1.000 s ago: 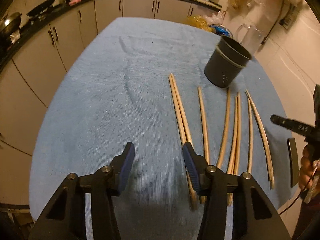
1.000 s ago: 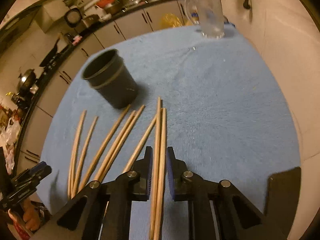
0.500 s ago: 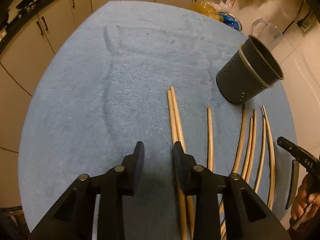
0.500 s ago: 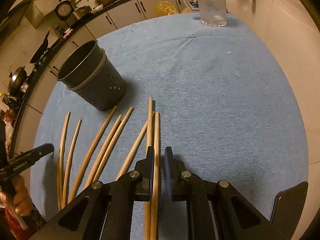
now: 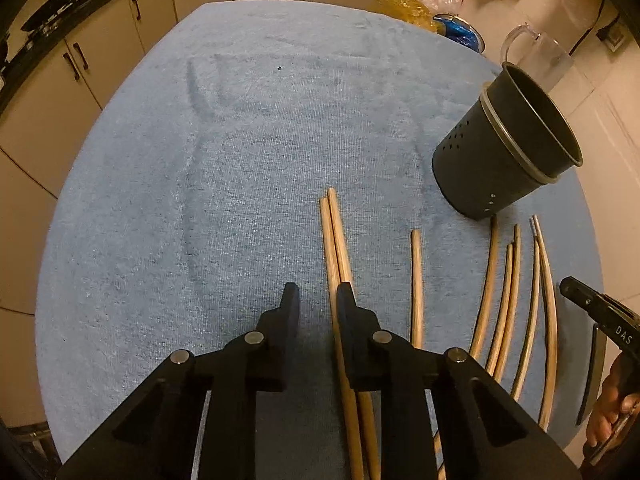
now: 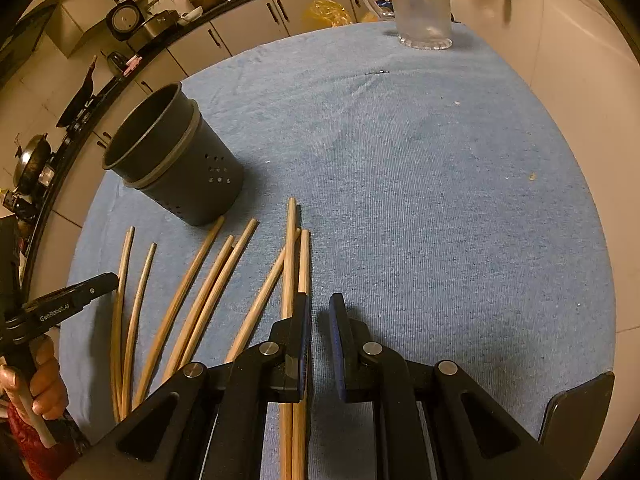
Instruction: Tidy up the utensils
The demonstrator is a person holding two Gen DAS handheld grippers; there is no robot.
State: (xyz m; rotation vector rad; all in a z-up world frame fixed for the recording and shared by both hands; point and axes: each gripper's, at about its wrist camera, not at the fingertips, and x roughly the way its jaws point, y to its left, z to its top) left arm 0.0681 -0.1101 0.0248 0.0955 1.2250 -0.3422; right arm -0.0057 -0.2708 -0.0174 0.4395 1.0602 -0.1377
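Several wooden chopsticks [image 5: 416,280] lie side by side on a blue towel [image 5: 240,160], also seen in the right wrist view [image 6: 204,292]. A dark grey perforated utensil holder [image 5: 504,148] stands upright beyond them, also in the right wrist view [image 6: 176,164]. My left gripper [image 5: 314,300] is narrowly open and empty, with a chopstick pair [image 5: 334,240] under its right finger. My right gripper [image 6: 319,312] is narrowly open and empty, with two chopsticks [image 6: 296,256] beside and beneath its left finger.
A clear glass pitcher [image 6: 420,0] stands at the far edge of the towel, also behind the holder in the left wrist view [image 5: 540,56]. Kitchen cabinets [image 5: 100,40] and a cluttered counter surround the table. A wall runs along the right side [image 6: 580,60].
My left gripper has narrowed from wide open and shifted right toward the chopstick pair. My right gripper has shifted right; the two chopsticks that were between its fingers now lie by its left finger.
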